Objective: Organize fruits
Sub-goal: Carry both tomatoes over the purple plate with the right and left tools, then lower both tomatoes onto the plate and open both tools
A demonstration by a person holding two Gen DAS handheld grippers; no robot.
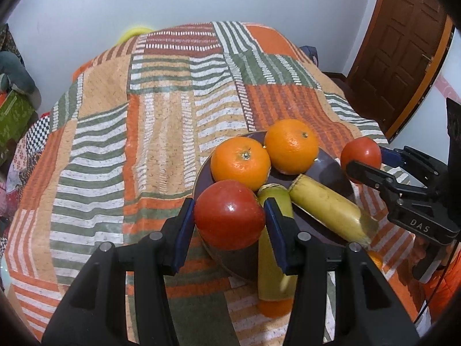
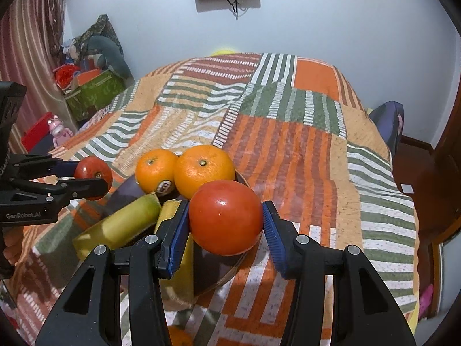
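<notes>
we have our left gripper [image 1: 229, 216] clamped on one round red tomato [image 1: 229, 214], right gripper [image 2: 225, 219] clamped on another red tomato [image 2: 225, 217] (both above the dark round plate [image 1: 331, 170], which holds two oranges and two bananas).

Both claws, left claw [image 1: 229, 222] and right claw [image 2: 225, 225], are black plastic with silver screws and ribbed blue pads [image 2: 177, 238]; white lettering reads "DAS" and "GenRobot.AI".

Red tomato [image 1: 229, 214] between left gripper [image 1: 229, 225] jaws, above dark plate [image 1: 331, 170] of oranges [image 1: 240, 163].
</notes>
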